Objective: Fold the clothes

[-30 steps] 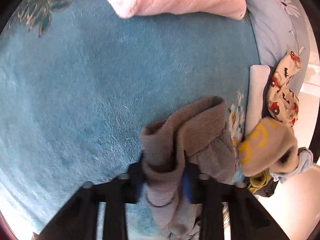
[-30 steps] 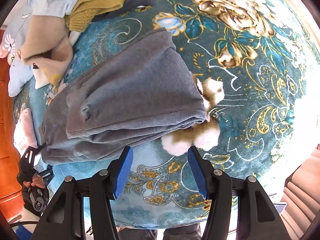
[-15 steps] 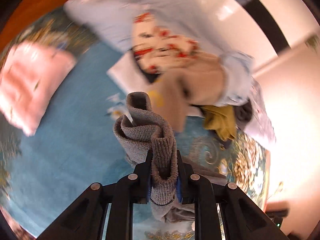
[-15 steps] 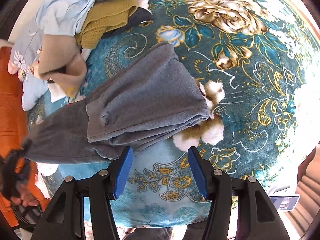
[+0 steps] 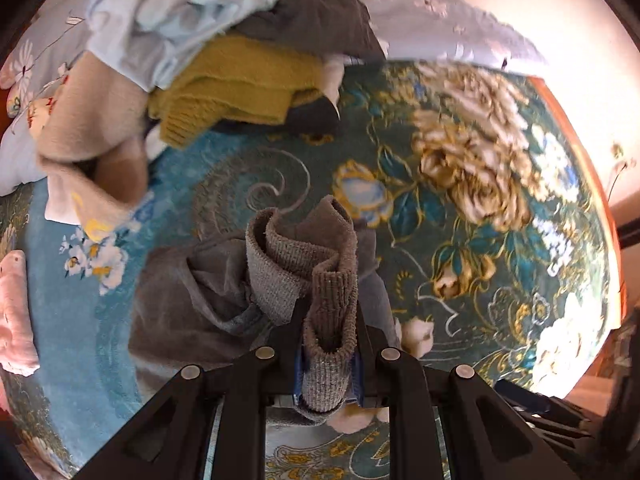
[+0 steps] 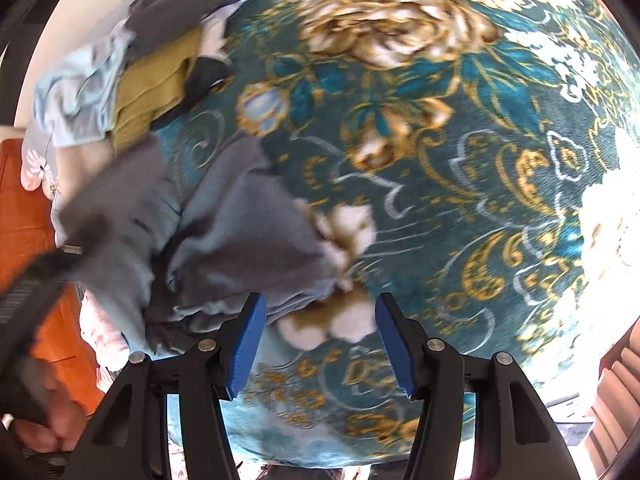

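Note:
A grey sweater [image 5: 208,304] lies partly folded on a teal floral blanket [image 5: 480,248]. My left gripper [image 5: 328,364] is shut on the sweater's ribbed hem [image 5: 332,312] and holds it lifted above the rest of the garment. In the right wrist view the same grey sweater [image 6: 224,240] lies bunched and blurred at the left, and the left gripper [image 6: 36,280] shows as a dark blur over its left end. My right gripper [image 6: 318,344] is open and empty, hovering just in front of the sweater's near edge.
A pile of other clothes sits at the back left: a mustard knit [image 5: 232,84], a light blue shirt [image 5: 160,20], a dark grey garment [image 5: 316,16] and a beige garment [image 5: 88,140]. A pink cloth [image 5: 14,312] lies at the far left. An orange wooden panel [image 6: 28,208] stands beside the bed.
My left gripper closed on the ribbed hem, lifted it and swung it over toward the folded part of the sweater. The right gripper stayed open and shifted slightly.

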Motion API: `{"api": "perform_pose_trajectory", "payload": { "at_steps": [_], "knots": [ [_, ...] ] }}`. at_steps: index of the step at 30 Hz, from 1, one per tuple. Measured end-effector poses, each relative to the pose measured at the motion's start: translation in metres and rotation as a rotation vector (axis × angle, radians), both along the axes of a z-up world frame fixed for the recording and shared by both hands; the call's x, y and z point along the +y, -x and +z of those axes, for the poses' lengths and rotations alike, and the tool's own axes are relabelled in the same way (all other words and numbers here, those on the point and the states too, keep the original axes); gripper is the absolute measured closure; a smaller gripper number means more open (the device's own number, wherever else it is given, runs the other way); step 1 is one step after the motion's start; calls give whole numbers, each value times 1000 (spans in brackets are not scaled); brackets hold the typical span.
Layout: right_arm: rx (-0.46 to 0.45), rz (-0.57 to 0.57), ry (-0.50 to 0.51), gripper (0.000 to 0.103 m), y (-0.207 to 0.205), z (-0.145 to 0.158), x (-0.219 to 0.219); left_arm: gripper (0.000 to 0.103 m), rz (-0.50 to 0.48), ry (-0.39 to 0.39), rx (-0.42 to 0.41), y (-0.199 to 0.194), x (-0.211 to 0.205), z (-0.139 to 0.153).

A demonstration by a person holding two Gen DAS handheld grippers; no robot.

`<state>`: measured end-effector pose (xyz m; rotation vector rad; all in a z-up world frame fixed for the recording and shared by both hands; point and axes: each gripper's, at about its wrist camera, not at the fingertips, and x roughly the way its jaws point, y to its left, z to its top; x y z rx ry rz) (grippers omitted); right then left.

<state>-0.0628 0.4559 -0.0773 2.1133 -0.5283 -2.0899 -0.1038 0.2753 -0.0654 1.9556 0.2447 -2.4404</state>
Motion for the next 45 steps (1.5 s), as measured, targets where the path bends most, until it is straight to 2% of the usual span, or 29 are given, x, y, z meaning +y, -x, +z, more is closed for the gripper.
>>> {"api": "perform_pose_trajectory", "payload": {
  "at_steps": [1, 4, 6, 7, 11, 13, 15, 18, 21, 24, 26, 32, 33, 35, 36, 37, 39, 41, 44, 45],
  "knots": [
    [-1, 0, -2, 45, 3, -2, 8, 83, -13, 11, -26, 1, 9, -9],
    [-4, 1, -9, 45, 10, -7, 29, 72, -32, 11, -84, 2, 29, -27],
    [-8, 0, -11, 45, 15, -11, 40, 43, -16, -58, -111, 1, 29, -31],
    [-12, -2, -9, 45, 17, -13, 45, 41, -3, -101, -122, 0, 27, -31],
    [-16, 8, 9, 45, 29, -16, 50, 41, 83, -216, -98, -15, -2, -13],
    [-3, 43, 35, 45, 36, -16, 43, 39, 185, -230, -66, -33, -33, -6],
    [9, 97, 75, 45, 44, -15, 27, 35, 295, -205, -54, -52, -66, -4],
    [26, 201, 148, 45, 56, -14, -8, 35, 452, -76, -130, -83, -115, -22],
    [48, 325, 223, 45, 64, -11, -51, 35, 564, -37, -211, -111, -146, -43],
    [80, 442, 265, 45, 69, -9, -93, 35, 609, -24, -252, -127, -157, -56],
    [92, 494, 239, 45, 76, -17, -111, 35, 629, -38, -263, -135, -158, -61],
    [58, 550, 206, 47, 91, -40, -136, 35, 607, -49, -271, -142, -148, -68],
    [42, 549, 206, 50, 92, -45, -136, 35, 605, -52, -276, -143, -147, -69],
    [23, 533, 218, 70, 91, -48, -135, 35, 610, -58, -279, -145, -147, -71],
    [25, 544, 219, 77, 88, -47, -137, 35, 615, -63, -277, -146, -148, -71],
    [33, 568, 215, 93, 84, -45, -139, 35, 620, -68, -277, -146, -148, -71],
    [54, 618, 210, 95, 79, -39, -146, 35, 631, -84, -266, -147, -150, -68],
    [125, 637, 231, 96, 80, -18, -147, 35, 649, -123, -225, -149, -153, -61],
    [280, 525, 331, 96, 97, 24, -124, 33, 653, -172, -181, -148, -158, -54],
    [294, 483, 338, 96, 105, 24, -115, 30, 645, -181, -178, -146, -158, -54]
  ]
}}
